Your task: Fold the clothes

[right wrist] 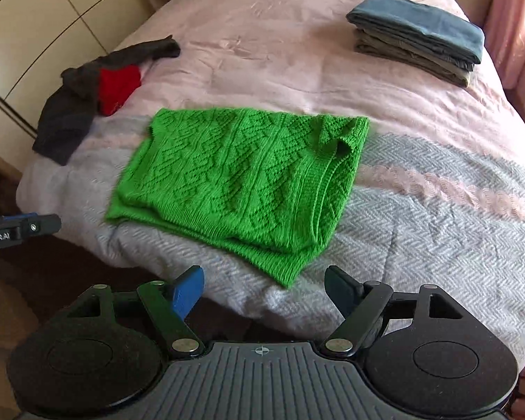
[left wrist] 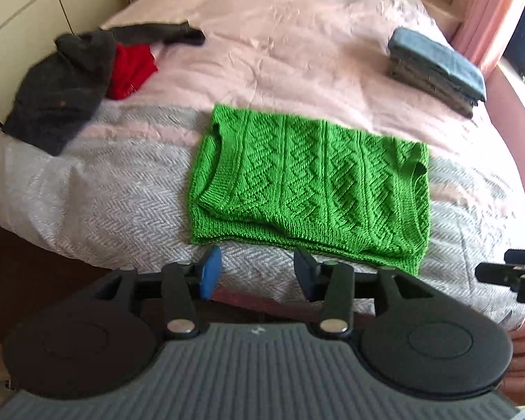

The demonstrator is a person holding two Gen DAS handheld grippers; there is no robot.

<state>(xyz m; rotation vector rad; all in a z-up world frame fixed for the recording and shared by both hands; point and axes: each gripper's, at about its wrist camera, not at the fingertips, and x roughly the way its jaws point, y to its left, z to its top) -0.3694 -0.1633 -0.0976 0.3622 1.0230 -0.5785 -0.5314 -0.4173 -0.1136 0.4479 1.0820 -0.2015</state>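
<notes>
Both tools, left tool (left wrist: 257,273) and right tool (right wrist: 264,288), are released and empty, held just short of the bed's (left wrist: 297,35) near edge. We see the bright green cable-knit sweater (left wrist: 308,182) folded at twelve o'clock, seemingly awaiting another fold.

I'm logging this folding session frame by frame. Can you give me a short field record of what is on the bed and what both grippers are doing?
surface: bed with pink and grey herringbone cover
item in work: green knit sweater, folded flat near the front edge
unfolded pile: dark grey garment over a red garment, far left
finished stack: folded clothes, blue on top, far right
left gripper: open, holding nothing, short of the sweater
right gripper: open, holding nothing, short of the sweater
</notes>
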